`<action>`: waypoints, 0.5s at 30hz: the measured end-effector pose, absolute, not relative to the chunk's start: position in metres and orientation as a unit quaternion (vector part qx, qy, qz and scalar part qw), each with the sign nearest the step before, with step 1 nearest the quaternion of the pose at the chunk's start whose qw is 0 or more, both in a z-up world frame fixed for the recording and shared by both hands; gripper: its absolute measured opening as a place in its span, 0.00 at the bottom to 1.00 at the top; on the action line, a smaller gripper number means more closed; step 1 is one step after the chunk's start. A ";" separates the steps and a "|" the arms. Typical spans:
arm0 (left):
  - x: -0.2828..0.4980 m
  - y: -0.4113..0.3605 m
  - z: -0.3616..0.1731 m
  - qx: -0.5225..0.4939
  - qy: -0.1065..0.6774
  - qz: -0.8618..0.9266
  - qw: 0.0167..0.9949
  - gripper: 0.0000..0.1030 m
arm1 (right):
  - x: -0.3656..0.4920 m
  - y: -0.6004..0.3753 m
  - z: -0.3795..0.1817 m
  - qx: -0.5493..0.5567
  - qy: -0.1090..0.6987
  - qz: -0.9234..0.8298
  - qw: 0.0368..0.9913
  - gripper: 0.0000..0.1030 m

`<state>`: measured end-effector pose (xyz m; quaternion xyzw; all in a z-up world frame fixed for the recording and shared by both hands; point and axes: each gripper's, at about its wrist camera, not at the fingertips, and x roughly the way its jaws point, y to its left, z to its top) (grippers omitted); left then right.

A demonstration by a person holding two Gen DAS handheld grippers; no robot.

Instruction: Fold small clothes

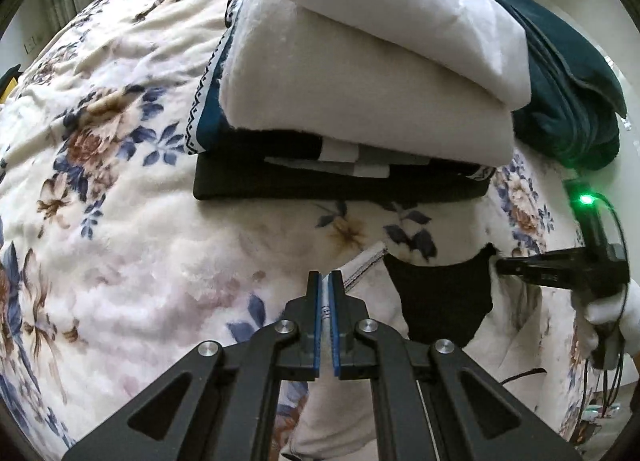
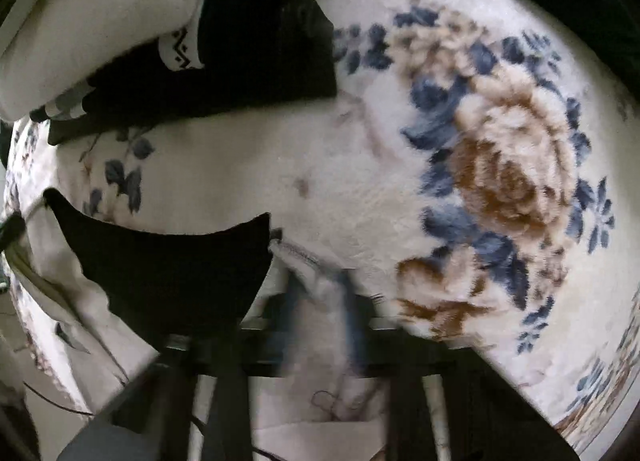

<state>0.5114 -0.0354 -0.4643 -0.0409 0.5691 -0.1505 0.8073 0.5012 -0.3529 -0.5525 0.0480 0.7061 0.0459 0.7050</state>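
Garment: one small white garment of soft cloth with a black curved neck panel, stitched hem along one edge, lying on the bed near the front of the stack
Bed cover: plush fleece blanket, cream with blue and brown flowers, surface rumpled
Stack: folded pile behind the garment; two thick white fleecy folds on top, a dark teal piece with a zigzag border under them, one flat black piece at the bottom
Dark teal cloth: one heavy bundle beside the stack, touching it
Left gripper: angled steeply down, blue pads closed on a thin edge of the white garment
Right gripper: pointing nearly straight down, blurred, jaws narrow with white garment cloth between them; held by a white-gloved hand
Count: two grippers, one garment in work, one stack
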 end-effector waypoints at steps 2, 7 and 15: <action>0.512 -0.034 -0.462 -0.040 0.568 -0.151 0.808 0.01 | 0.495 -0.356 -0.541 0.068 0.687 0.049 0.722 0.05; 0.496 -0.028 -0.444 -0.042 0.558 -0.154 0.814 0.01 | 0.465 -0.364 -0.497 0.091 0.645 0.050 0.757 0.04; 0.424 -0.004 -0.384 -0.066 0.528 -0.160 0.831 0.01 | 0.370 -0.381 -0.408 0.148 0.578 0.023 0.802 0.04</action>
